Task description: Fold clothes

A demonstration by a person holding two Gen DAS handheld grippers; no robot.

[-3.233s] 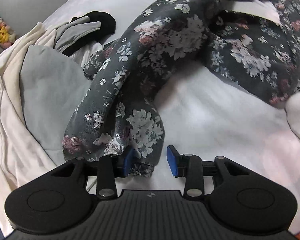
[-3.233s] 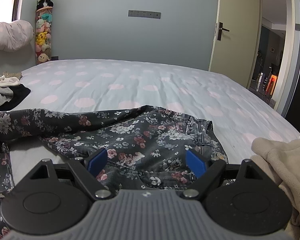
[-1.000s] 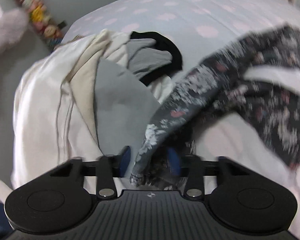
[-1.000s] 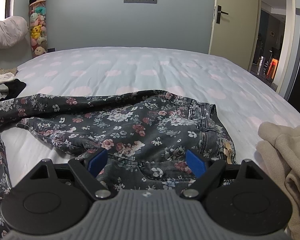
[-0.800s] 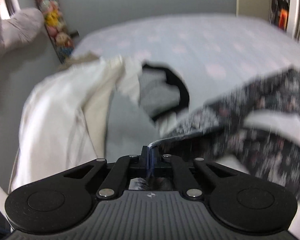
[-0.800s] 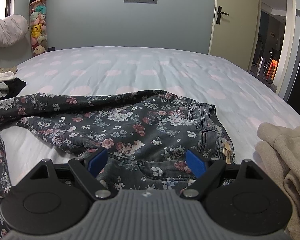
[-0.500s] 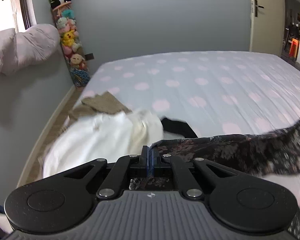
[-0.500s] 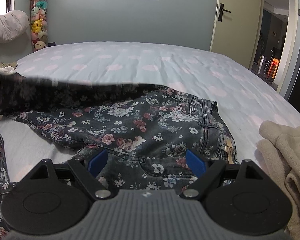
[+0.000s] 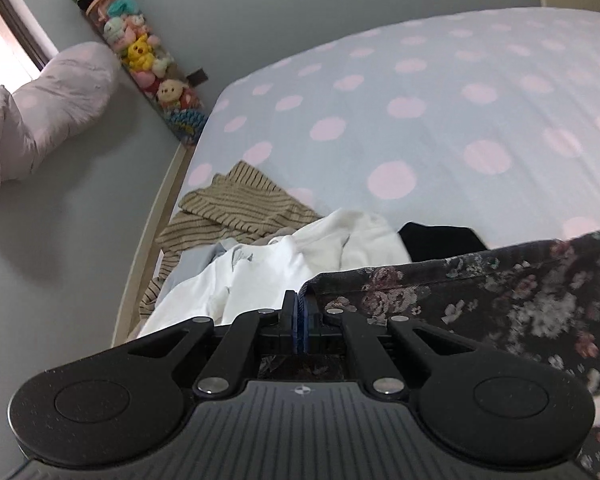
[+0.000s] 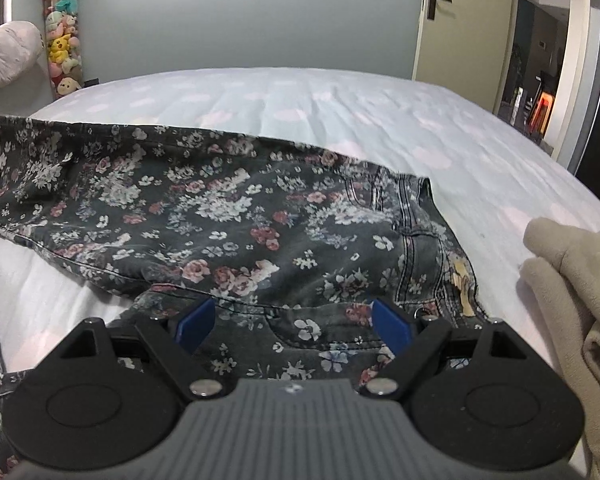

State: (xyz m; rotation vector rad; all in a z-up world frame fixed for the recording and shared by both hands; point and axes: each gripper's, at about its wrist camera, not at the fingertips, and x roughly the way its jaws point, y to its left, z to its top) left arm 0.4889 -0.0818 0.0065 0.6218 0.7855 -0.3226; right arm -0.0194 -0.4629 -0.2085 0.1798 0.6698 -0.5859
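Dark floral jeans [image 10: 236,216] lie on the polka-dot bed [image 10: 340,100], waist at the right, legs running left. My left gripper [image 9: 300,312] is shut on the hem of one leg [image 9: 480,292] and holds it lifted above the bed; that leg stretches off to the right. My right gripper [image 10: 292,320] is open, hovering just over the waistband area near the bed's front edge, holding nothing.
A pile of white, grey, black and striped tan clothes [image 9: 268,248] lies at the bed's left edge. A beige garment [image 10: 572,300] sits at the right. Plush toys [image 9: 140,52] hang on the wall; a door [image 10: 452,20] stands at the back right.
My left gripper closed on the leg hem and lifted it, pulling the leg taut and raised across the bed. My right gripper stayed open over the waist.
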